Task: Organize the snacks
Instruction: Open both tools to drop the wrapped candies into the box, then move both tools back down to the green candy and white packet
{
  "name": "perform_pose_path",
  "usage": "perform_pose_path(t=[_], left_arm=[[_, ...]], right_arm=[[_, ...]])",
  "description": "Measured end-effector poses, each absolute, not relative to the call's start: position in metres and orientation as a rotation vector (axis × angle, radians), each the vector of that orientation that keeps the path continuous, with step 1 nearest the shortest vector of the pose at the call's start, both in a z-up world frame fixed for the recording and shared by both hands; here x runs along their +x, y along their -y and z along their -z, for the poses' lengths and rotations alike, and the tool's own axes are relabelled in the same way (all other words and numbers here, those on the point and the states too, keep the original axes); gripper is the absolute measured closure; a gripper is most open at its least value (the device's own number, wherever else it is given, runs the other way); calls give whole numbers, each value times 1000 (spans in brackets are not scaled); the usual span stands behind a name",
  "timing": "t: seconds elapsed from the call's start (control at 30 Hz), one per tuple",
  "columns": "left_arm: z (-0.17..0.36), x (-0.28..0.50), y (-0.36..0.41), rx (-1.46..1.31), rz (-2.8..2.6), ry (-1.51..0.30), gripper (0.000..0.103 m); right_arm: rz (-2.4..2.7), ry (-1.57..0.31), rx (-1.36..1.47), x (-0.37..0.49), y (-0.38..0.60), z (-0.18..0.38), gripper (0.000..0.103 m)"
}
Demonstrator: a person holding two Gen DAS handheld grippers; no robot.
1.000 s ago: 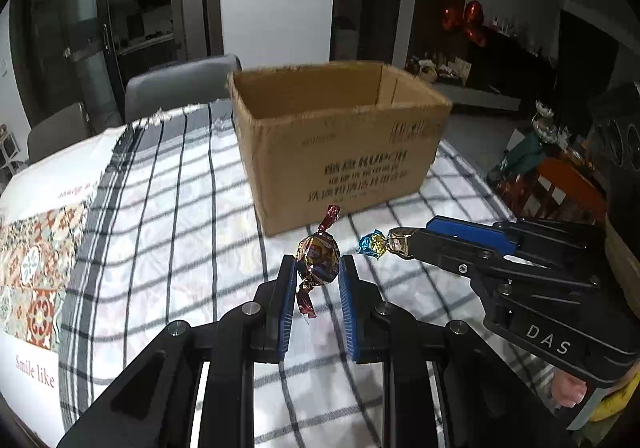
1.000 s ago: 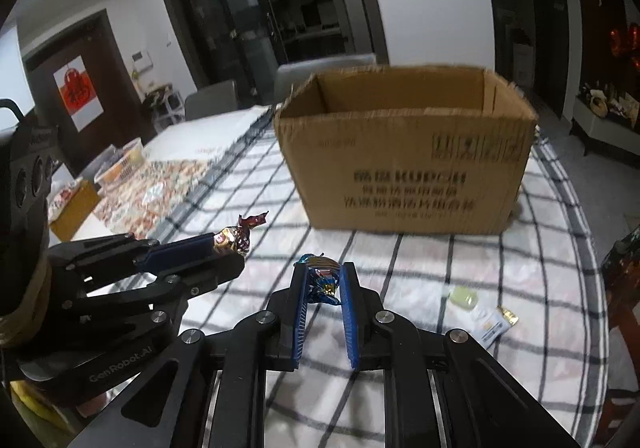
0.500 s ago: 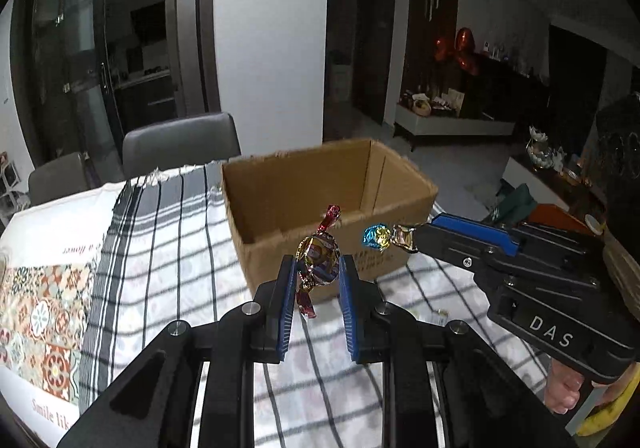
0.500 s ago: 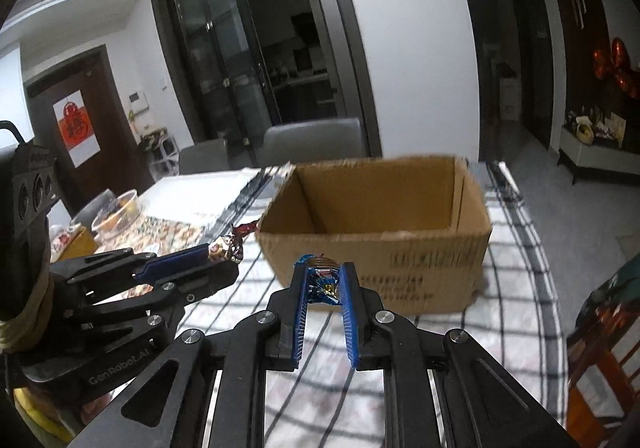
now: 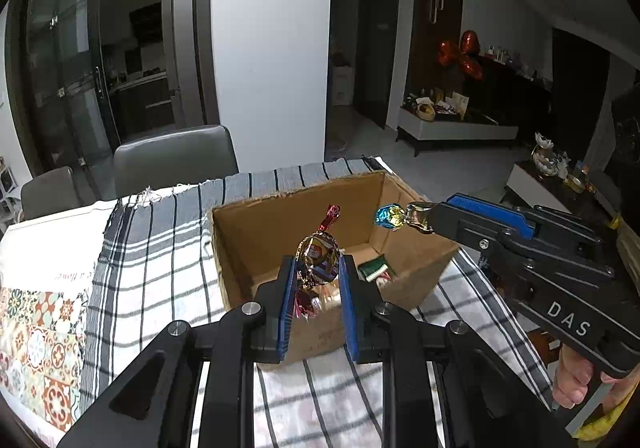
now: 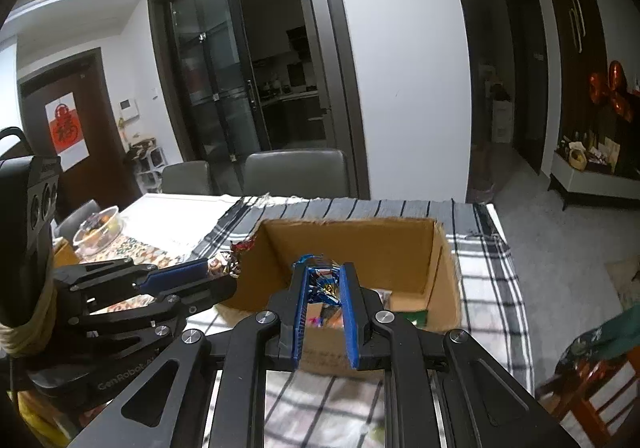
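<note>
Snacks wrapped in foil sit in both grippers above an open brown cardboard box [image 5: 256, 240] that stands on a table covered with a black-and-white checked cloth [image 5: 160, 244]. In the left wrist view, the left gripper [image 5: 318, 272] has its blue-padded jaws closed tight on a round candy in gold and red foil [image 5: 318, 254], whose twisted red end sticks up above the pads; the candy hangs over the near edge of the box opening. To its right, the right gripper [image 5: 424, 218] reaches in from the side, jaws closed on a candy in blue and gold foil [image 5: 390, 216] whose blue twist pokes out past the fingertips, over the right part of the box. A hand [image 5: 576, 384] grips that tool's handle at the lower right.

In the right wrist view the same blue and gold candy [image 6: 322, 276] is pinched between the closed blue pads of the right gripper [image 6: 322, 278], above the box [image 6: 360, 244], and the left gripper [image 6: 224, 272] comes in from the left with its gold and red candy [image 6: 226, 266] just at the box's left corner. Down inside the box lie other packets, among them a green one [image 5: 374, 268]. Grey chairs [image 5: 176, 160] stand at the far side of the table, and a patterned mat [image 5: 36, 332] lies to the left of the cloth
</note>
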State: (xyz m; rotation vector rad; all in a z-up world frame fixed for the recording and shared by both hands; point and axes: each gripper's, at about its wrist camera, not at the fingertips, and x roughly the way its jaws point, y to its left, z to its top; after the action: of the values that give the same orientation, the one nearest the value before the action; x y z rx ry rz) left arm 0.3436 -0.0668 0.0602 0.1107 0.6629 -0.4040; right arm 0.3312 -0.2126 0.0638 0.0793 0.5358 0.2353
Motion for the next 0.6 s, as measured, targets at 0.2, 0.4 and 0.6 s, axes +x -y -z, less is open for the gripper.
perform_pose_path(t=[0.2,0.4,0.6], left_arm=[[-55,372,74,96,403,-680,81],[-53,383,72,88,343,-659,51],[-52,357,75,141,342,-632,48]], right_arm=[[-206,-560,102,356,222,-56,85],[-149,-599,122,368,231,-49,64],[-131,-600,123,345,237,-42,64]])
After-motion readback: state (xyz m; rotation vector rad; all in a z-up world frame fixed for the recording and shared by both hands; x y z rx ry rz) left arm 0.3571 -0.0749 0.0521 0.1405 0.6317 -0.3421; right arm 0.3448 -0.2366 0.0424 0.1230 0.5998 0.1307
